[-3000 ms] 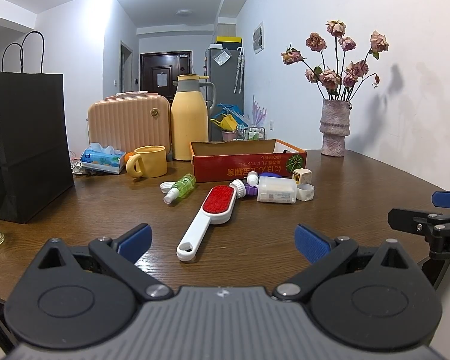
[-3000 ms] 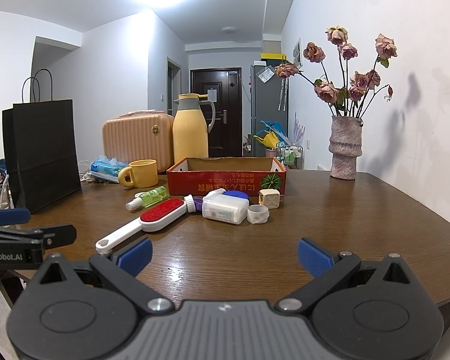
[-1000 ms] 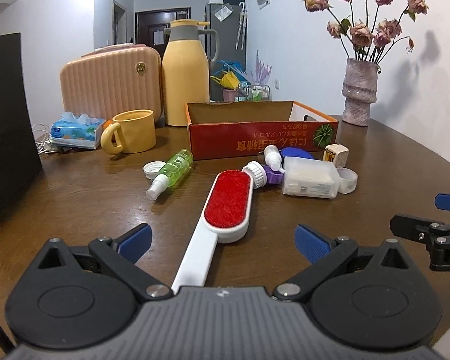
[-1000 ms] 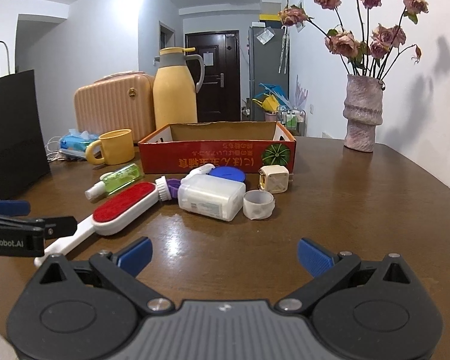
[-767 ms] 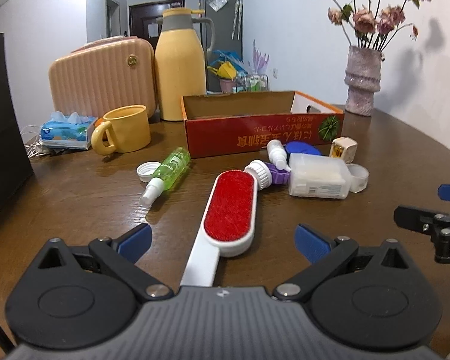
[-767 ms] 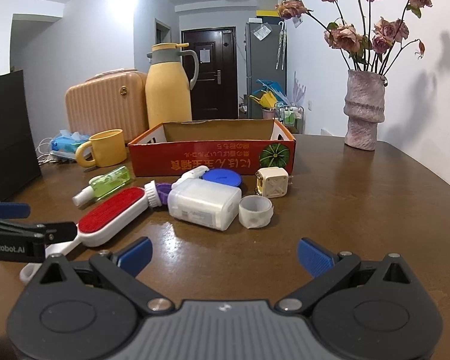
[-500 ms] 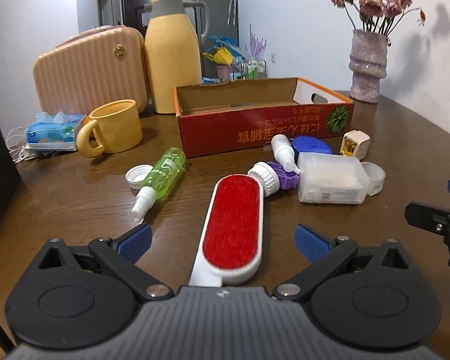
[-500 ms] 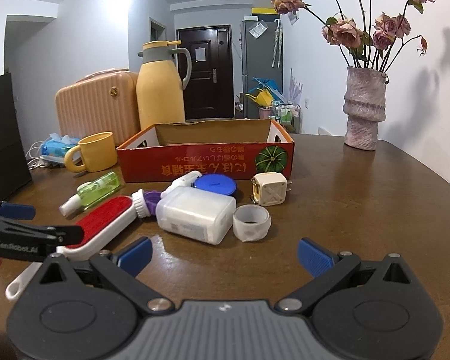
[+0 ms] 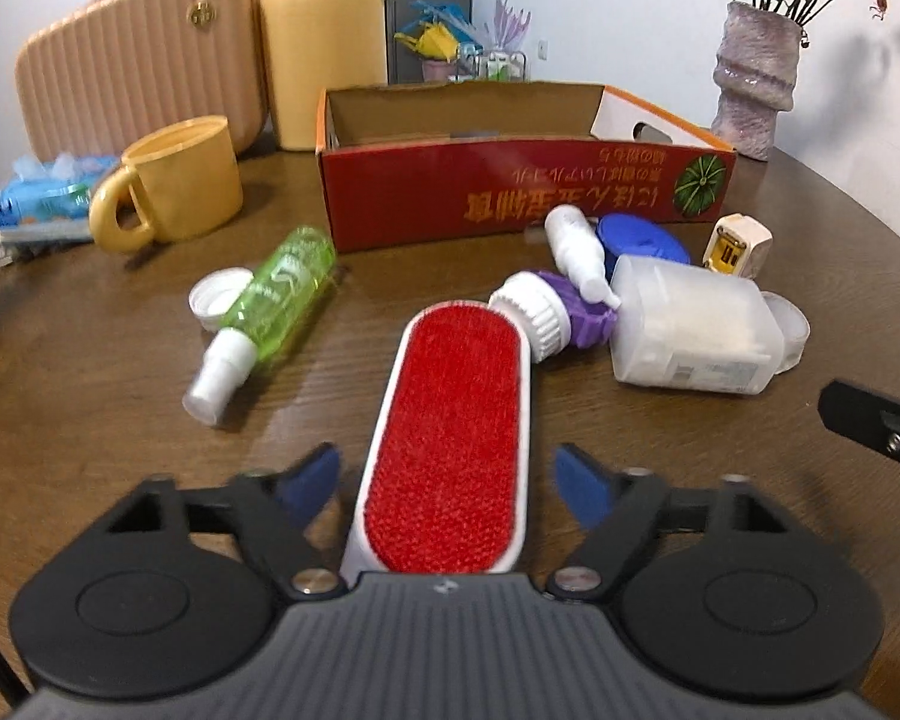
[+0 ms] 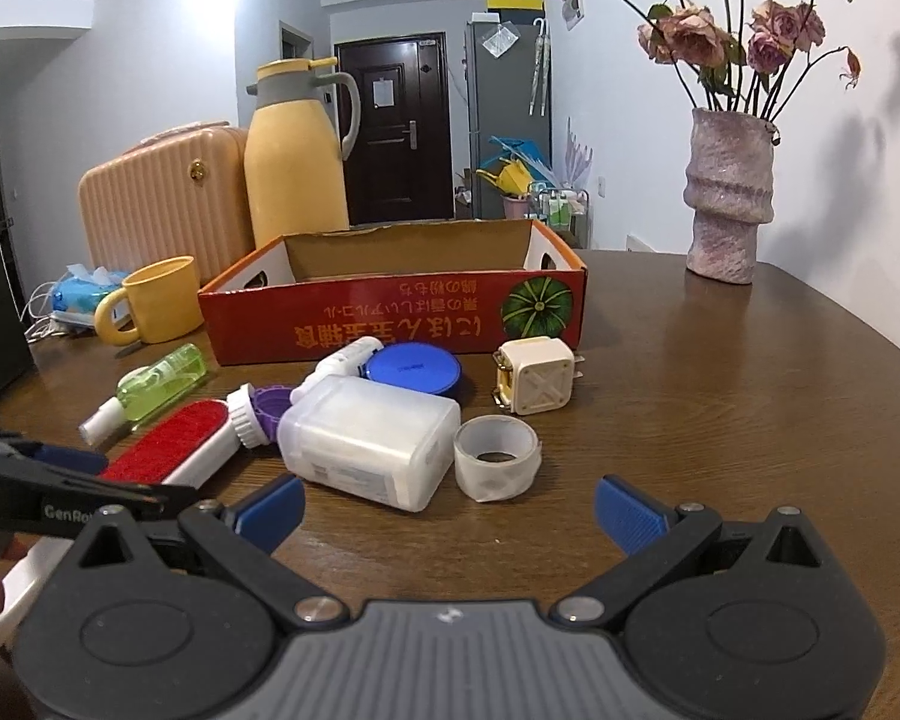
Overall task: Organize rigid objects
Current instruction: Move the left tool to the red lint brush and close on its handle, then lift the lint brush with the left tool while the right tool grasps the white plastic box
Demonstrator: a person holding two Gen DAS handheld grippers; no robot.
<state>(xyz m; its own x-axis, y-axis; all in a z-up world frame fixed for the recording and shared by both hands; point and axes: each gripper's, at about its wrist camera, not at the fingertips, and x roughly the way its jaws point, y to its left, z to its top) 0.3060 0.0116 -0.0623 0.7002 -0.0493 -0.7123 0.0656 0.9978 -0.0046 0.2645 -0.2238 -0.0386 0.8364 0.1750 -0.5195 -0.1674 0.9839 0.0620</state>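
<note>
While the lint brush (image 9: 450,438) lies flat on the table (image 9: 90,420) with its long axis running from 6 o'clock up to 12 in the left wrist view, red pad face-up and white handle disappearing under the camera body, the left gripper (image 9: 447,480) sits right astride it, and that's the relation everything hangs on: the blue fingertips (image 9: 312,477) flank the brush at 9 and 3 o'clock, square across its width, so the squeeze should land on the white side rails. Those jaws have just been closing, the brush between them, yet slivers of table show on both sides, so no contact that I can see. Off the brush's far tip at 1 o'clock, a white-capped purple bottle (image 9: 546,315) touches or nearly touches the head, so a lift may nudge it. Beyond at 12 sits the red cardboard box (image 9: 510,192), the likely destination. The right gripper (image 10: 450,510) hovers released, jaws spread and empty, facing the translucent white bottle (image 10: 372,441) at 11 o'clock; the left is clearly nearer the brush
</note>
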